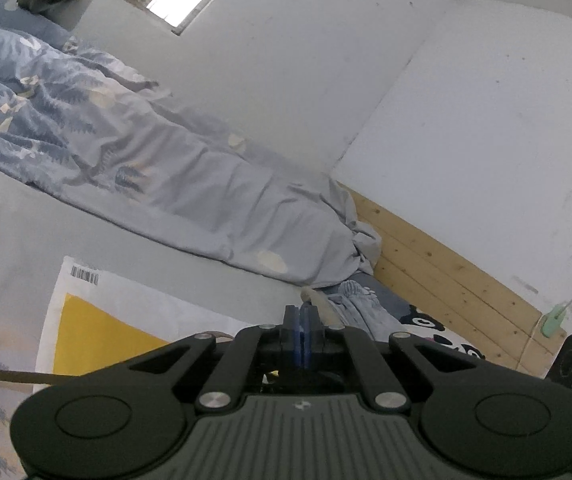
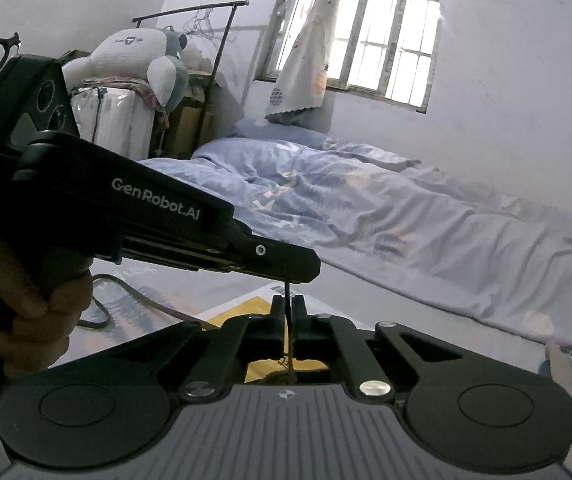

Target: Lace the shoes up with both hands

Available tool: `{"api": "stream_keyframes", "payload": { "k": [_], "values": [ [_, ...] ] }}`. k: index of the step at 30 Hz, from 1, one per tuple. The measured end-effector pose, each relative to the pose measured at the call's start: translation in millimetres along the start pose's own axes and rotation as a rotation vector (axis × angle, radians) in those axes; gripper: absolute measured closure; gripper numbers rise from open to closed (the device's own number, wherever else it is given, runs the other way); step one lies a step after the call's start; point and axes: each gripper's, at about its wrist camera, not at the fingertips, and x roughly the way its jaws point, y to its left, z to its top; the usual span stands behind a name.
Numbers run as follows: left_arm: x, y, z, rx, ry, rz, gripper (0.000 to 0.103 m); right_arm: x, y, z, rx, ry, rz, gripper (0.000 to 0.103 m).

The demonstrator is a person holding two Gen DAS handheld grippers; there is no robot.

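Fingers (image 2: 274, 312) of the right gripper (image 2: 289, 310) are being pinched on a thin dark lace (image 2: 288, 292), held taut from the shut left gripper (image 2: 301, 268); no shoe is being shown.

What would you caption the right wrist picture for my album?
Two handheld grippers, left gripper above right gripper, share a thin dark lace before a rumpled bed.

Pale blue quilt (image 2: 365, 208) printed with darker blue fern-like leaves and cream spots. White flat package (image 1: 126, 320) bearing a yellow panel and a black barcode. Pale pine-plank headboard (image 1: 445, 280). Black left tool (image 2: 286, 264). White walls (image 1: 485, 120).
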Motion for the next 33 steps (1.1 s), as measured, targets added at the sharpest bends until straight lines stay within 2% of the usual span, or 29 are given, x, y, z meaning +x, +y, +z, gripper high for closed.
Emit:
{"api": "stream_keyframes", "payload": {
  "k": [5, 6, 8, 10, 12, 15, 18, 21, 24, 26, 30, 33],
  "values": [
    [1, 0, 0, -0.012, 0.002, 0.003, 0.103, -1, 1, 0, -0.002, 0.005, -0.008, 0.103],
    [1, 1, 1, -0.019, -0.001, 0.008, 0.1, -2, 0, 0, -0.003, 0.004, -0.01, 0.103],
    [1, 2, 2, -0.036, -0.01, 0.02, 0.088, -2, -2, 0, 0.002, -0.002, -0.017, 0.103],
    [0, 4, 4, -0.055, -0.021, 0.035, 0.064, -3, -10, 1, 0.013, -0.008, -0.036, 0.103],
    [1, 5, 6, -0.066, -0.013, 0.073, 0.053, -8, -23, 3, 0.019, -0.012, -0.084, 0.103],
    [6, -1, 7, -0.016, 0.042, 0.142, 0.053, -24, -61, 7, 0.023, -0.029, -0.247, 0.103],
    [15, -9, 2, 0.055, 0.128, 0.191, 0.053, -54, -104, 16, 0.032, -0.059, -0.452, 0.103],
    [26, -12, -8, 0.102, 0.225, 0.216, 0.053, -92, -134, 29, 0.037, -0.132, -0.654, 0.103],
    [33, -13, -15, 0.12, 0.279, 0.213, 0.054, -112, -137, 49, 0.006, -0.216, -0.732, 0.103],
    [37, -14, -19, 0.125, 0.288, 0.211, 0.054, -116, -122, 60, -0.032, -0.255, -0.706, 0.103],
    [47, -14, -27, 0.127, 0.308, 0.209, 0.055, -94, -72, 59, -0.119, -0.246, -0.477, 0.103],
    [52, -14, -28, 0.121, 0.305, 0.206, 0.055, -70, -36, 29, -0.105, -0.138, -0.282, 0.103]
  ]
}}
